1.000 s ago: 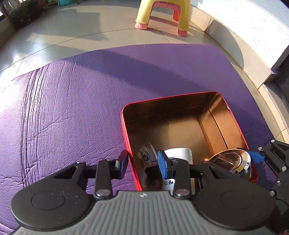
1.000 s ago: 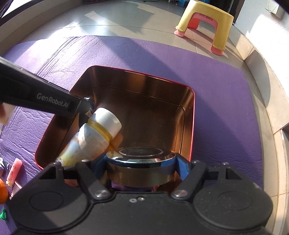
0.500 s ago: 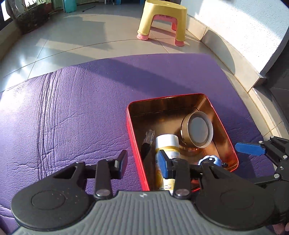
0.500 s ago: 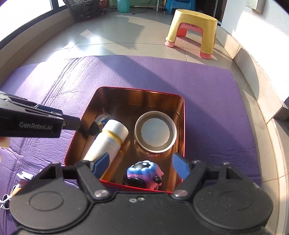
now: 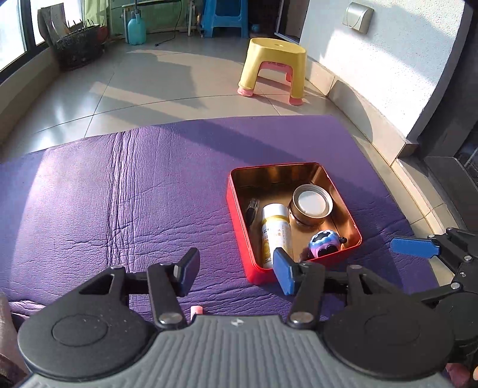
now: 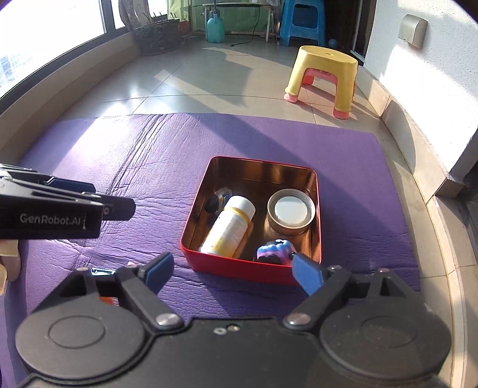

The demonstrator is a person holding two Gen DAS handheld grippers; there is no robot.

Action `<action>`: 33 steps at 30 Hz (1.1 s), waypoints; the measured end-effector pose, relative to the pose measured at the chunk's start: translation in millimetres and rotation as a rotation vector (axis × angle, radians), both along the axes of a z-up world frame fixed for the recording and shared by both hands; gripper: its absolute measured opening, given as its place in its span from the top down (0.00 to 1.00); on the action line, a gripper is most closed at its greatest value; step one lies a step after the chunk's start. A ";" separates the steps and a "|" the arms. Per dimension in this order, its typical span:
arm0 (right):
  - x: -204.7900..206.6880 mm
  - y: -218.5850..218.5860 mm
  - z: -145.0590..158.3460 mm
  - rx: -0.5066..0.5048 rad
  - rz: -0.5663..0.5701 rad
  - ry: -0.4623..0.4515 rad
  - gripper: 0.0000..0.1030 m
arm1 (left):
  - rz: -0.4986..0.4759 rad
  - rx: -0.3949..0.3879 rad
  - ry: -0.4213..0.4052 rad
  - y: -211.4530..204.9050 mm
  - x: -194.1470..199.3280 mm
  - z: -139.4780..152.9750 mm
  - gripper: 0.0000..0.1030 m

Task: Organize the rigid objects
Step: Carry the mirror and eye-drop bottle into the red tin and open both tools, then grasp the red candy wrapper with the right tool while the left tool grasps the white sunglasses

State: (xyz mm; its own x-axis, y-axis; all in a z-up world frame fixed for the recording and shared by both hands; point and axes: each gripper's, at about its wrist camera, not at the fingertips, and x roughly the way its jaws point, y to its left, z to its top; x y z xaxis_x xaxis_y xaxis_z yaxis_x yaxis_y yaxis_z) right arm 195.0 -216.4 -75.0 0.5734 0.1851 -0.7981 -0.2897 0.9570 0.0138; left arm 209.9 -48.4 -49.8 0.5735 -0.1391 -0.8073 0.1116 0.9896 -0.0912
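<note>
A red tin box point(image 5: 239, 226) point(image 6: 209, 259) with a gold inside sits on the purple mat point(image 5: 119, 194) point(image 6: 149, 143). In it lie a white and yellow bottle point(image 5: 275, 229) point(image 6: 230, 228), a round metal tin point(image 5: 312, 204) point(image 6: 291, 212), a blue and purple toy figure point(image 5: 325, 243) point(image 6: 274, 250) and a small dark item point(image 5: 252, 209) point(image 6: 216, 200). My left gripper point(image 5: 236, 270) is open and empty, near and above the box's near left corner. My right gripper point(image 6: 233, 270) is open and empty, near and above the box's front edge.
A yellow stool point(image 5: 273, 68) point(image 6: 324, 77) stands on the tiled floor beyond the mat. A white wall point(image 5: 388, 59) runs along the right. A small pink item point(image 5: 195, 310) lies on the mat under my left gripper. A blue stool point(image 6: 301, 21) and a plant pot point(image 6: 155, 35) stand far back.
Both grippers have pulled back and up from the box. My right gripper let go of the round metal tin, which now rests in the box. The toy figure has come into view.
</note>
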 end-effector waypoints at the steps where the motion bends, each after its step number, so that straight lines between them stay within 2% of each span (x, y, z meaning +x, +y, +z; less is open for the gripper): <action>1: -7.4 2.9 3.5 0.001 0.007 -0.004 0.15 | 0.001 -0.002 0.000 2.9 -5.7 1.7 0.49; 3: -19.1 8.2 8.3 0.005 0.022 -0.004 0.13 | 0.010 -0.002 -0.001 9.6 -19.1 4.9 0.47; 6: -32.8 15.7 12.0 0.000 0.032 0.000 0.11 | 0.031 -0.001 -0.003 21.2 -41.0 8.6 0.36; 12: -60.4 28.7 12.6 0.001 0.050 0.016 0.07 | 0.091 0.004 -0.005 44.3 -78.2 11.2 0.35; 15: -72.4 35.2 9.6 -0.001 0.061 0.031 0.06 | 0.107 -0.002 0.007 52.8 -96.4 9.1 0.30; 26: -98.5 58.7 -16.3 -0.047 0.124 0.100 0.05 | 0.143 -0.009 0.120 77.4 -133.6 -14.9 0.24; 31: -104.0 63.5 -32.0 -0.064 0.160 0.136 0.05 | 0.163 -0.029 0.172 87.6 -137.6 -29.1 0.16; 33: -105.4 65.9 -39.3 -0.074 0.180 0.149 0.05 | 0.168 -0.033 0.203 90.6 -137.4 -37.4 0.10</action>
State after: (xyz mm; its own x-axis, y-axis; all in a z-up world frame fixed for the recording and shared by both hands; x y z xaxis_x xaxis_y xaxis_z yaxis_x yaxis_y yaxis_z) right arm 89.6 -150.5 -114.3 0.4116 0.2121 -0.8864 -0.4561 0.8899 0.0012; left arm 72.5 42.2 -87.2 0.4177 -0.0836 -0.9047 -0.0784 0.9887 -0.1276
